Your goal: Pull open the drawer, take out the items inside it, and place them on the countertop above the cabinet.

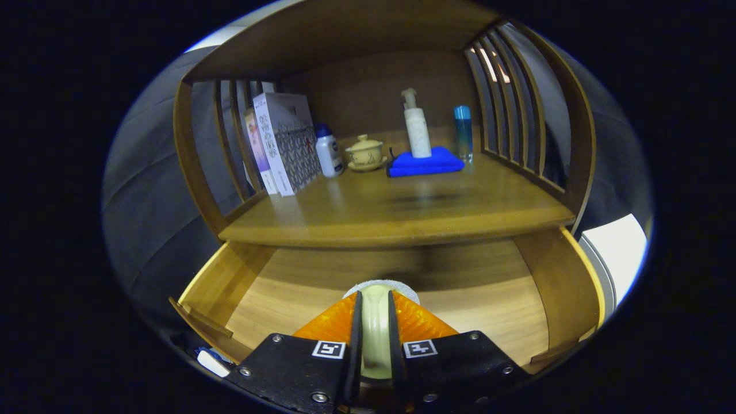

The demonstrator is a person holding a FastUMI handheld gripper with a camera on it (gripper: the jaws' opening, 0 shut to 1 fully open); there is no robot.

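My gripper [375, 299] is shut on a pale cream round object [375, 330] with a white textured rim; both orange fingers [329, 325] press its sides. I hold it over the open wooden drawer [483, 293], whose bare floor shows on either side of the fingers. The part of the drawer under my fingers is hidden. Just beyond and above the drawer runs the wooden countertop [402, 215] of the cabinet.
At the back of the countertop stand upright books [284, 144], a white bottle with a blue cap [329, 150], a lidded ceramic cup on a saucer [364, 153], a folded blue cloth [425, 162] carrying a white pump bottle [417, 126], and a blue tube [463, 131]. Slatted wooden sides flank the shelf.
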